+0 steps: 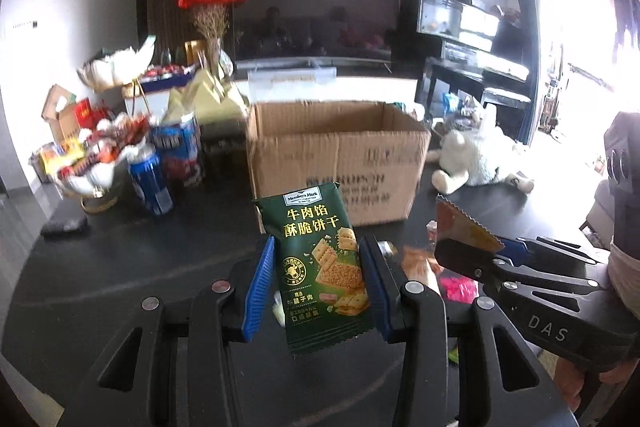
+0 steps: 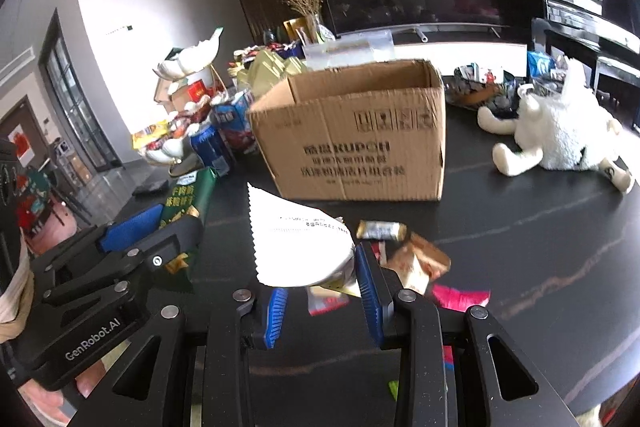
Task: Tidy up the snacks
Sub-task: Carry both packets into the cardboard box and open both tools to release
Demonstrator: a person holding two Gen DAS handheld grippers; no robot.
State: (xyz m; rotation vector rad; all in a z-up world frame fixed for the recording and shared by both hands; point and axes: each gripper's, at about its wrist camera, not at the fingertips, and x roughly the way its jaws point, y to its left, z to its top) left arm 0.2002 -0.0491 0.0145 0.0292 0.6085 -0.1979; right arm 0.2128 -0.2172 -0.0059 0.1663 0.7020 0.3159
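Observation:
My left gripper [image 1: 318, 283] is shut on a green cracker packet [image 1: 320, 259] and holds it upright above the dark table, in front of the open cardboard box [image 1: 336, 155]. The packet also shows at the left of the right wrist view [image 2: 188, 203]. My right gripper [image 2: 322, 291] is shut on a snack packet with a white back and zigzag edge [image 2: 296, 243]; in the left wrist view it shows brown [image 1: 460, 235]. Loose snacks lie under it: a small gold bar [image 2: 380, 230], a tan packet [image 2: 420, 263] and a pink packet [image 2: 460, 297]. The box [image 2: 352, 139] stands behind them.
A white plush toy [image 2: 556, 135] lies right of the box. Blue cans [image 1: 150, 179], a blue carton [image 1: 178, 147] and a white tiered dish of sweets [image 1: 100, 155] stand left of it. A dark bowl [image 2: 476, 89] sits behind the box. The TV [image 1: 316, 15] is at the back.

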